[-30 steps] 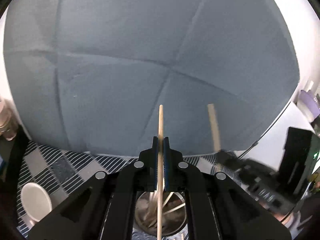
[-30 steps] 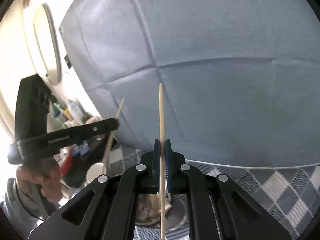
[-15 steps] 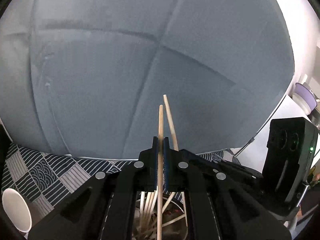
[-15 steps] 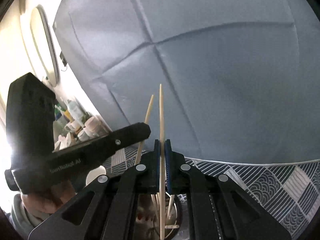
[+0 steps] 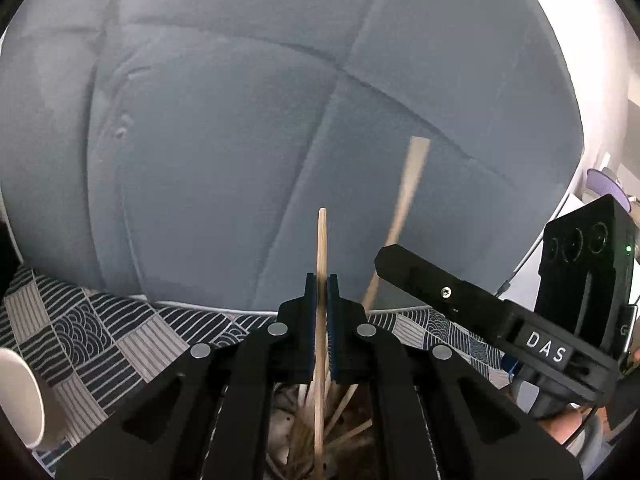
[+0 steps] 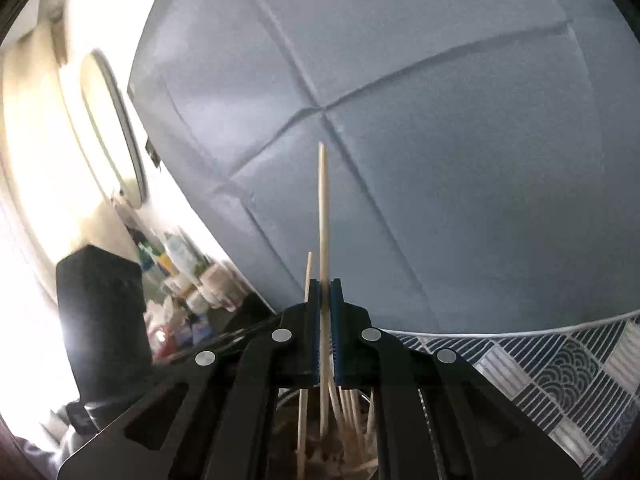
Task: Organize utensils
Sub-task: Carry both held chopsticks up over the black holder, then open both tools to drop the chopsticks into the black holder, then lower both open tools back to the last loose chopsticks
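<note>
My left gripper (image 5: 321, 280) is shut on a wooden chopstick (image 5: 321, 248) that stands upright, its lower end down among several chopsticks in a metal holder (image 5: 320, 432) below the fingers. My right gripper (image 6: 325, 284) is shut on another wooden chopstick (image 6: 323, 208), also upright over the same holder (image 6: 344, 428). In the left wrist view the right gripper (image 5: 400, 258) reaches in from the right with its chopstick (image 5: 412, 184) tilted. The left gripper's chopstick (image 6: 308, 276) shows just left of my right fingers.
A grey-blue quilted cushion (image 5: 280, 120) fills the background. The patterned tablecloth (image 5: 100, 340) lies below it. A white cup (image 5: 18, 396) stands at the left edge. Bottles and jars (image 6: 180, 276) crowd a shelf at the left of the right wrist view.
Both grippers have come lower and closer over the holder. The chopsticks' lower ends now sit among the chopsticks inside it. The right gripper has shifted to the right of the left one.
</note>
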Motion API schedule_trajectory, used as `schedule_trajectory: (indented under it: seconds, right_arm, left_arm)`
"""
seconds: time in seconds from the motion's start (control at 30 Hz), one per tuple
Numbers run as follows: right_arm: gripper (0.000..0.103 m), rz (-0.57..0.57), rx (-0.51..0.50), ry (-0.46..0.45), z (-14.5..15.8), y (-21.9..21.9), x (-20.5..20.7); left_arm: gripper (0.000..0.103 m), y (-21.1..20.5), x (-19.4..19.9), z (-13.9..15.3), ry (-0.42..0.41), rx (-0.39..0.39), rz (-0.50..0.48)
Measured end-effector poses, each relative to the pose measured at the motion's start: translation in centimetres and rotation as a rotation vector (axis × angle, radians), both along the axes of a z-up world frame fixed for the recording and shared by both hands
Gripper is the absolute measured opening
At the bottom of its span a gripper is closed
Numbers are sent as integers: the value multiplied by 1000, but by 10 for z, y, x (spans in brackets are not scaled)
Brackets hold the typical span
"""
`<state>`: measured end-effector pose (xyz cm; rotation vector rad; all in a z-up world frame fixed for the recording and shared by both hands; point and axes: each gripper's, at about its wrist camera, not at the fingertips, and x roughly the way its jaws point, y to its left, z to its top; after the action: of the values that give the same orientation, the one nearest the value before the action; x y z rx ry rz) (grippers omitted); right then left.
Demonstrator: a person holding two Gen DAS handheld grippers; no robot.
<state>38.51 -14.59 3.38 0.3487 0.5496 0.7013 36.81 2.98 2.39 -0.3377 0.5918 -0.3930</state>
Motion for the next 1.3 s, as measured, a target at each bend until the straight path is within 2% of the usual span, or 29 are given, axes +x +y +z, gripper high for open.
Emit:
schedule_trajectory:
  seconds: [0.2,0.27,0.33,0.43,0.5,0.53,0.6,0.63,0.67,0.77,0.8,0.87,1.0,1.17,1.3]
  right_arm:
    - [7,0,-10,40,-19,-1,-10]
    - [8,-9,-6,40,-21,-3,-13]
    - [9,-21,6,22,-19,-8,-19]
    - [10,-40,8,9,-14,-17,-27]
    - [24,-65,12,12,-11,-21,-29]
    - [41,-78,12,15,-9,-23,-30]
    - [45,-100,16,7,-4,-28,-35]
    - [50,-109,14,7,-2,-30,-36]
    - [63,-131,9,14,0,-34,-38]
    - [74,-179,14,31,3,-44,-43]
    - [76,-190,18,42,3,-48,-44]
    - [83,-223,10,61,2,-55,-46]
    - [84,-271,-6,96,-1,-68,-52]
    - [86,-312,-37,157,-10,-84,-65]
    - [86,-323,-96,206,-25,-94,-76]
  left_arm:
    - [8,7,-11,-3,-8,17,32]
    - [22,11,-13,-3,0,9,33]
    - [31,13,-16,-2,1,3,44]
    - [37,18,-20,0,-1,-3,62]
    - [40,20,-23,2,2,-8,69]
    - [44,21,-26,3,4,-6,73]
    - [47,23,-30,3,7,0,82]
    - [50,24,-31,4,10,0,82]
    - [55,24,-34,5,16,5,87]
    - [64,25,-40,7,28,11,100]
    - [70,26,-43,8,38,14,108]
    - [73,29,-49,9,49,11,125]
    - [82,36,-60,10,68,12,155]
    - [97,40,-79,7,93,63,183]
    - [97,38,-98,-3,120,85,183]
